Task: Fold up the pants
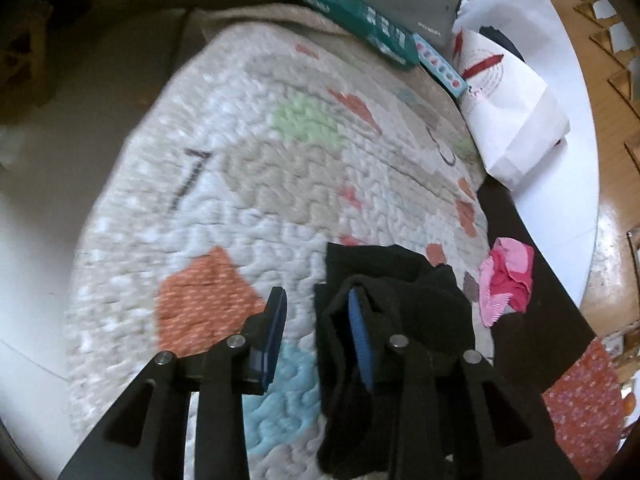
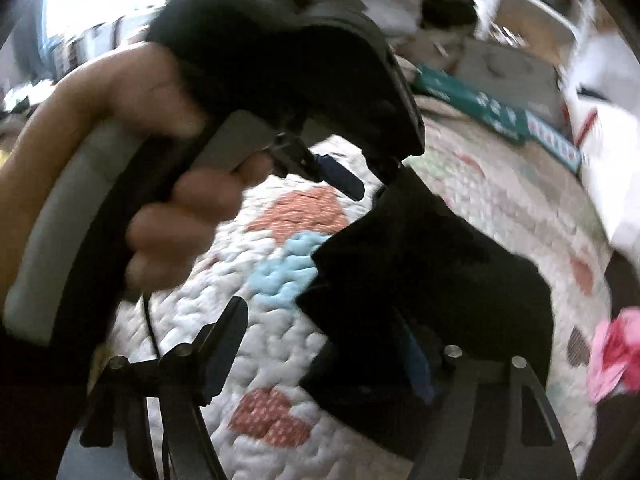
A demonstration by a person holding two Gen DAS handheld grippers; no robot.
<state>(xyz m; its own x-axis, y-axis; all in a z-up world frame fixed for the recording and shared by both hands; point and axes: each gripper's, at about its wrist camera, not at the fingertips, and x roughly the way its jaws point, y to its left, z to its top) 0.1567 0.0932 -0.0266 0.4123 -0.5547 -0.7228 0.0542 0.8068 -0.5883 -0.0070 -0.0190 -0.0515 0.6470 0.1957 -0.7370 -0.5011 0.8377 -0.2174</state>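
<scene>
black pants [image 1: 404,292], bunched, draped over gripper finger; above quilt

My right gripper [image 2: 320,356] sits low in the view with its fingers spread wide. The black pants [image 2: 432,280] hang bunched over its right finger, hiding most of the blue pad there, while the left finger [image 2: 224,344] stands bare over the quilt [image 2: 280,320]. The quilt is white and puffy with orange and light blue patches. My left hand [image 2: 160,152] fills the upper left, wrapped around the other gripper's handle, and that left gripper [image 2: 376,176] reaches to the top edge of the pants. A pink cloth [image 2: 616,352] lies at the right edge of the quilt. A green box [image 2: 472,104] lies at the quilt's far side.
</scene>
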